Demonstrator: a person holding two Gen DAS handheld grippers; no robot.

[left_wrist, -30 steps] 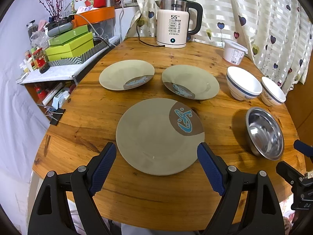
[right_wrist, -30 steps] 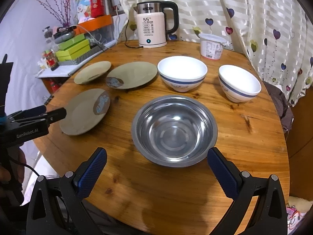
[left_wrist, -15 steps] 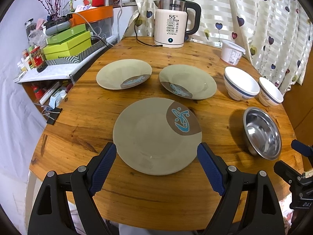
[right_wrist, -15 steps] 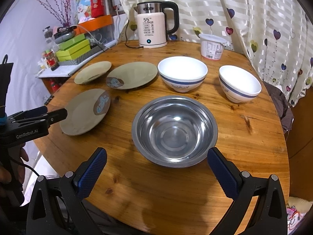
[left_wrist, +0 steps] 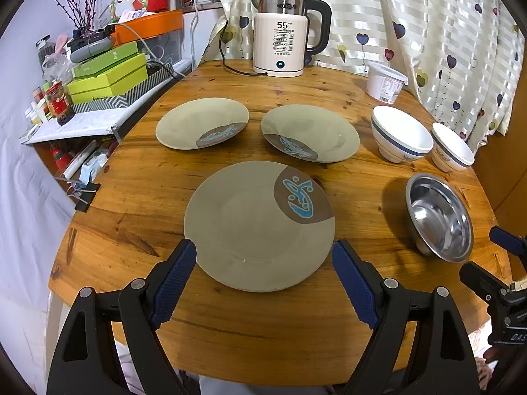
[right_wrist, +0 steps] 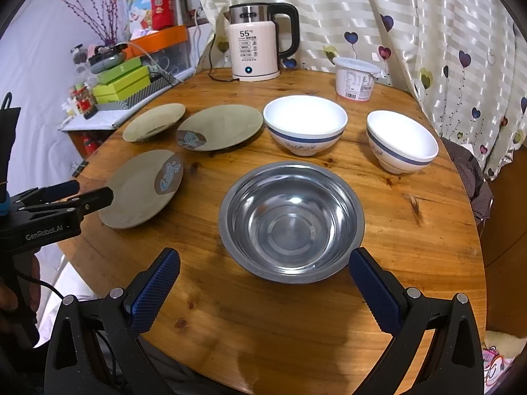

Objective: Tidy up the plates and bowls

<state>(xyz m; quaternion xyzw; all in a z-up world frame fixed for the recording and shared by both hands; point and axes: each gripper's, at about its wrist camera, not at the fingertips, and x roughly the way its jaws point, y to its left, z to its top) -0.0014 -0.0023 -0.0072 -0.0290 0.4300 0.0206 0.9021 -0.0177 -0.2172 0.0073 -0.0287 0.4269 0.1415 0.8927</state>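
Your left hand-held gripper [left_wrist: 263, 270] hangs wide open and empty, straddling the near rim of the matte olive plate [left_wrist: 260, 227], likely lined up to lift it first. Your right hand-held gripper [right_wrist: 263, 273] gapes empty before the shiny steel bowl [right_wrist: 291, 220]. Farther across the wooden counter [right_wrist: 411, 230] sit two matching plates [left_wrist: 309, 131] and two glossy white bowls [right_wrist: 304, 123], unstacked.

Both grippers, the left gripper [left_wrist: 263, 283] and the right gripper [right_wrist: 263, 289], share one build: matte black, finely speckled plastic arms with triangular cut-outs, each carrying silver round-headed screws. Each finger ends in a blue pad [right_wrist: 154, 291] with a fine cross-hatched grip texture. Seen from the right wrist camera, the left gripper's body bears pale lettering "GenRobot.AI" (a thin black cable trails below it).
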